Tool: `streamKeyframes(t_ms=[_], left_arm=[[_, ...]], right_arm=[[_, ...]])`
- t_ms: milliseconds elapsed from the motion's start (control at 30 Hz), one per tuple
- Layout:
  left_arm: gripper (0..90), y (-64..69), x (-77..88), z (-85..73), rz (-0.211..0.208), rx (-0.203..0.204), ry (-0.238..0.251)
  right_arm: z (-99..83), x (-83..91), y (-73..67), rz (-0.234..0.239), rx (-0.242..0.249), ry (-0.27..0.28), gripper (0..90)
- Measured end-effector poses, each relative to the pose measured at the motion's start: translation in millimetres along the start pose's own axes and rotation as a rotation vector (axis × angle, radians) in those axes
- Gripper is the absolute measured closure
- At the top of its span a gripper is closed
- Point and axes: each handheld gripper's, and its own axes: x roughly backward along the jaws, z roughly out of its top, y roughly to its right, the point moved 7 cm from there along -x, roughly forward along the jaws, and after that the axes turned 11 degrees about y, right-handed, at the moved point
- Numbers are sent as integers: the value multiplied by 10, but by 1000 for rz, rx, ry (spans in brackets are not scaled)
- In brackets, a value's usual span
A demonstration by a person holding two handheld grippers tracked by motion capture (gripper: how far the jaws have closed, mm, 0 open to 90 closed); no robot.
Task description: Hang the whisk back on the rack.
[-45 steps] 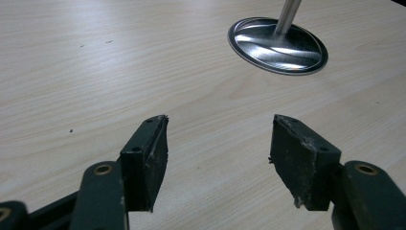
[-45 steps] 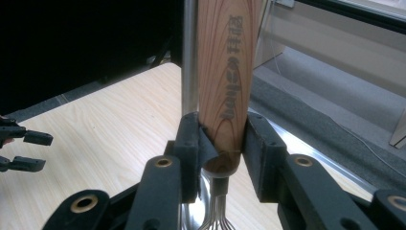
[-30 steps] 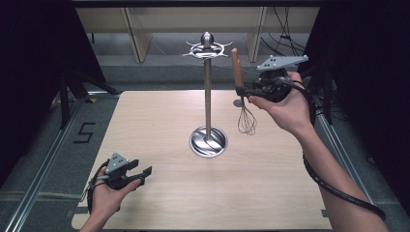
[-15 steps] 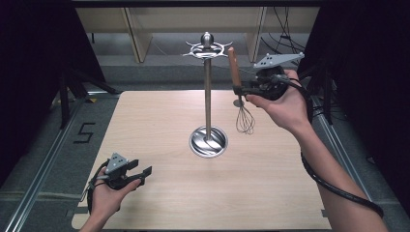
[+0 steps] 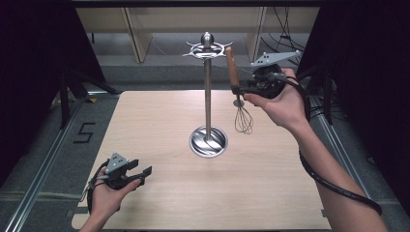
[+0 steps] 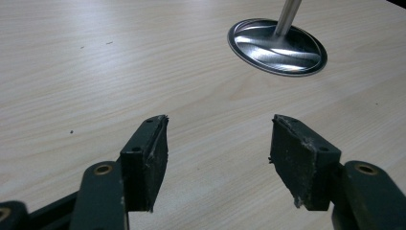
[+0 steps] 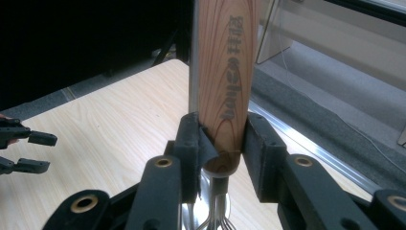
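On the floor at the far left, beside the pale wooden surface (image 5: 159,121), a black painted "5" (image 5: 83,133) can be read. Near the front left corner of the surface, the left gripper (image 5: 138,175) sits in the person's left hand (image 5: 104,198), its jaws apart with nothing between them. From the left gripper view its dark pads (image 6: 148,160) hang over bare wood.

At the centre stands the tall polished steel utensil stand (image 5: 208,106), a round mirror-like base (image 6: 276,47) under a thin pole topped by a ring of hooks.

To the right of the pole, raised well above the surface, the right gripper (image 5: 238,90) is clamped on the wooden-handled wire whisk (image 5: 237,96), held upright just beside the hook ring, wire loops hanging down. The right gripper view shows dark lettering burnt along the handle (image 7: 230,72); it is too blurred to read.
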Motion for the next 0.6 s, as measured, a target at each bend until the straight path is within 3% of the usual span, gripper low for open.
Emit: streamKeyframes(t_ms=[233,367,400,500,600], left_arm=[[372,0,0,0,-1,1,0],[372,0,-1,-1,-2,1,-1],[372,1,-2,-1,-2,1,-1],[372,2,-1,-1,-2,1,0],[372,1,0,1,-1,1,1]], right_arm=[[9,-30,-24,4,-19,-7,700],[15,-48,-13,-1,-5,-6,700],[14,-48,-33,-1,-28,-13,700],[20,-65,-14,-2,-4,-7,699],[24,-77,-17,-3,-10,-12,700]])
